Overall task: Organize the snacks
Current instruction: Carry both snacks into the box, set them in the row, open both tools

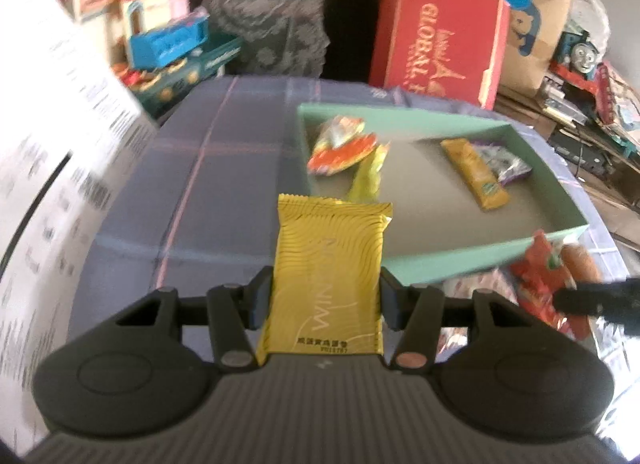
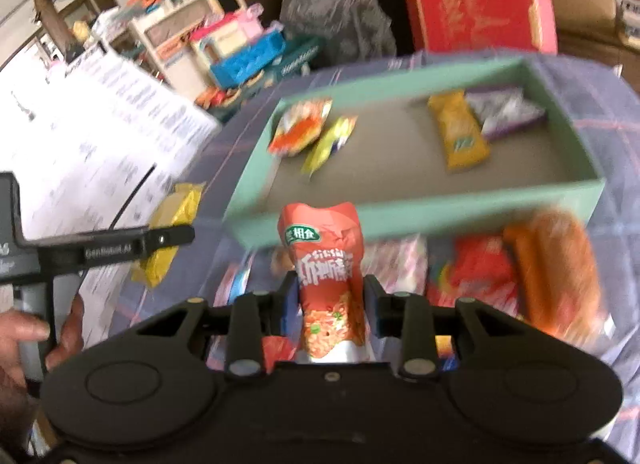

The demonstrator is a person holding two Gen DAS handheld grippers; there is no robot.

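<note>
Snacks are mid-sort here, and both grippers are loaded at once. The left gripper (image 1: pixel 326 300) is clamped on a flat gold foil packet with a wavy pattern (image 1: pixel 328 272), pinched across its width near the bottom so most of it sticks out ahead, over the blue plaid tablecloth (image 1: pixel 224 168), just short of the near-left corner of the shallow mint-green cardboard tray (image 1: pixel 440 264). The right gripper (image 2: pixel 330 300) is squeezed on an orange-red snack pouch with green label (image 2: pixel 326 264), waist crumpled by the pads, hovering over the loose pile by the tray's near edge.

Inside the tray, 4 packets sit in 2 pairs: an orange-and-white pouch (image 1: pixel 340 144) with a yellow wrapper (image 1: pixel 368 176) at the left end, an amber bar (image 1: pixel 476 174) with a purple-and-white pack (image 1: pixel 506 164) toward the right end. That looks like grouping by kind, with the middle left bare for more.

Unsorted stuff, including a long orange sausage-like pack (image 2: pixel 556 276), waits outside the near edge, so there's probably plenty left.
</note>
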